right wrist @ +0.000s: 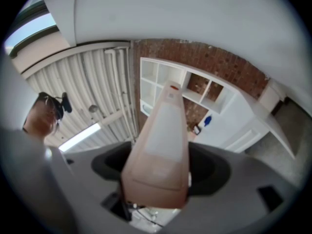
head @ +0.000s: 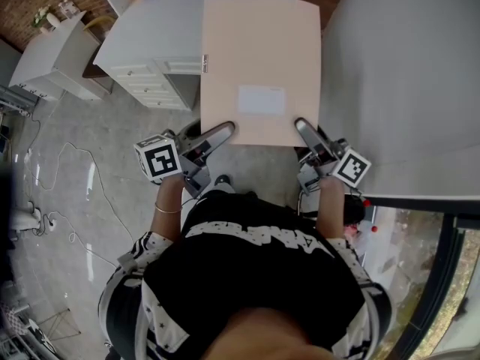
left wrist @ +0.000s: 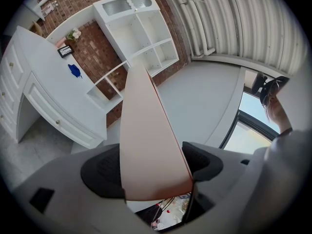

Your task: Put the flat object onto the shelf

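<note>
**Jaws on the near edge; flat object aloft, not yet on the shelf**

Black patterned shirt (head: pixel 255 276) fills the bottom of the head view. Past it, the left gripper (head: pixel 225 130) and right gripper (head: pixel 301 124) each pinch the near edge of the flat object (head: pixel 259 51), one towards each near corner. Both gripper views show the jaws closed down onto the pale pink sheet, pads against both faces.

Object is in the air, level, over the floor and the edge of a white cabinet (head: pixel 150 43). It touches nothing else.

Handling, as a judgement: it reaches far out from the jaws with no visible sag, so probably stiff and light, like a card mailer. The smooth faces could slide in the pads. Wide-set grips on one edge suit it.

Hard to make out:
- thickness and underside
- a small fitting on its left edge
- the white label patch (head: pixel 261 100), which is unreadable

White shelf (left wrist: pixel 146 38) on the brick wall shows only in the gripper views.
</note>
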